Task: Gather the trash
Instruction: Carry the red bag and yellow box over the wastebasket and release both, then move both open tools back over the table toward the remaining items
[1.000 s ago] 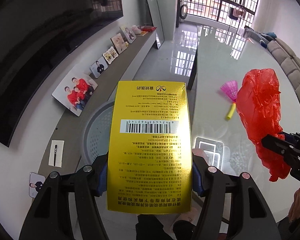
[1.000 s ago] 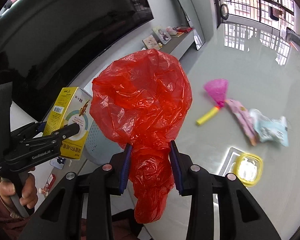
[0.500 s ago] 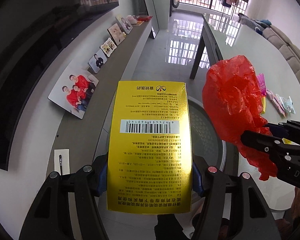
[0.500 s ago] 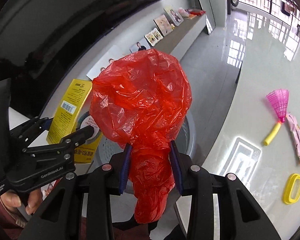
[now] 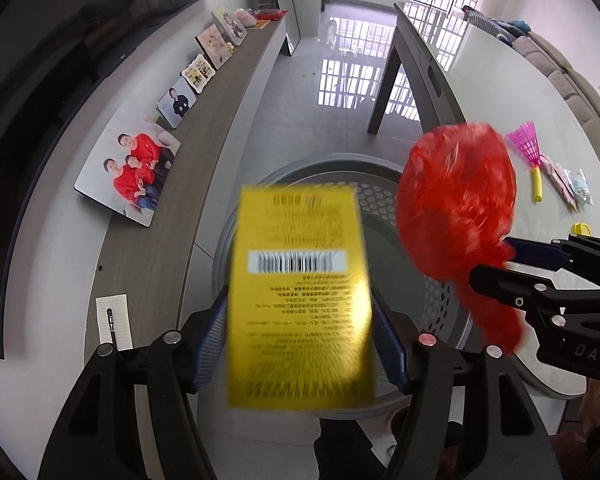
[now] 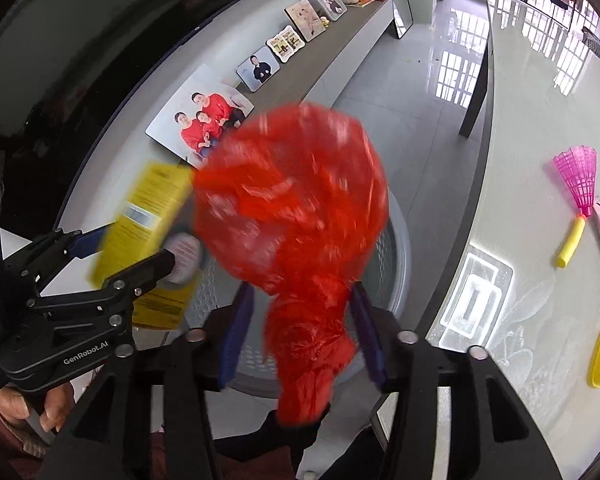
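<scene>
Left gripper (image 5: 300, 340) jaws are opening, yellow box (image 5: 300, 300) between them; right gripper (image 6: 300, 332) jaws are opening around red bag (image 6: 292, 216), above grey bin (image 5: 380, 196).

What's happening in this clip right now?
A person holds a gripper in each hand over a round grey perforated bin beside the table. The left gripper is opening around a yellow box, which looks blurred, apparently slipping free. The right gripper is opening too, with a red plastic bag between its fingers. More litter is on the table, including a pink shuttlecock.
</scene>
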Demonstrator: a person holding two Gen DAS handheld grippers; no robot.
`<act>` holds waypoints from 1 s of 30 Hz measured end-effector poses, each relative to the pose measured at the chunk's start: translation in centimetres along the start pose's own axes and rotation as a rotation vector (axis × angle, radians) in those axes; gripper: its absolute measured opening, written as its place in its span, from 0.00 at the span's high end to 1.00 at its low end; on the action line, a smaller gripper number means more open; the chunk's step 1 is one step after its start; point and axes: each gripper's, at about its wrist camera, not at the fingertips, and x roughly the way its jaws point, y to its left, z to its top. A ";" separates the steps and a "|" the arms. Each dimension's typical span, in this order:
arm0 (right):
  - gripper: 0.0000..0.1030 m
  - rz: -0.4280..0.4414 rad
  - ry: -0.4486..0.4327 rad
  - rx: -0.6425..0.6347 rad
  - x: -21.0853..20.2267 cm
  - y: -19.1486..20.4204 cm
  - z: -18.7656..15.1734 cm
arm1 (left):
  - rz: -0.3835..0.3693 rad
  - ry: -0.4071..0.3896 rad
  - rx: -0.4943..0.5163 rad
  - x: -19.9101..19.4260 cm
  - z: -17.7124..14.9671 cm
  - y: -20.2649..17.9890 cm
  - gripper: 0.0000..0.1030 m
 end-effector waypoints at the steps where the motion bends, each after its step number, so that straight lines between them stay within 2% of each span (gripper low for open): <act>1: 0.41 -0.002 -0.008 0.002 0.0 0.1 -0.1 | -0.001 -0.004 0.001 -0.1 -0.1 0.1 0.30; 16: 0.39 -0.042 -0.057 0.039 -2.1 0.4 -1.7 | -0.010 -0.029 -0.014 -1.5 -0.2 0.9 0.27; 30: 0.39 -0.062 -0.124 0.089 -5.4 -0.6 -3.5 | -0.028 -0.063 0.025 -3.6 0.2 -0.4 0.27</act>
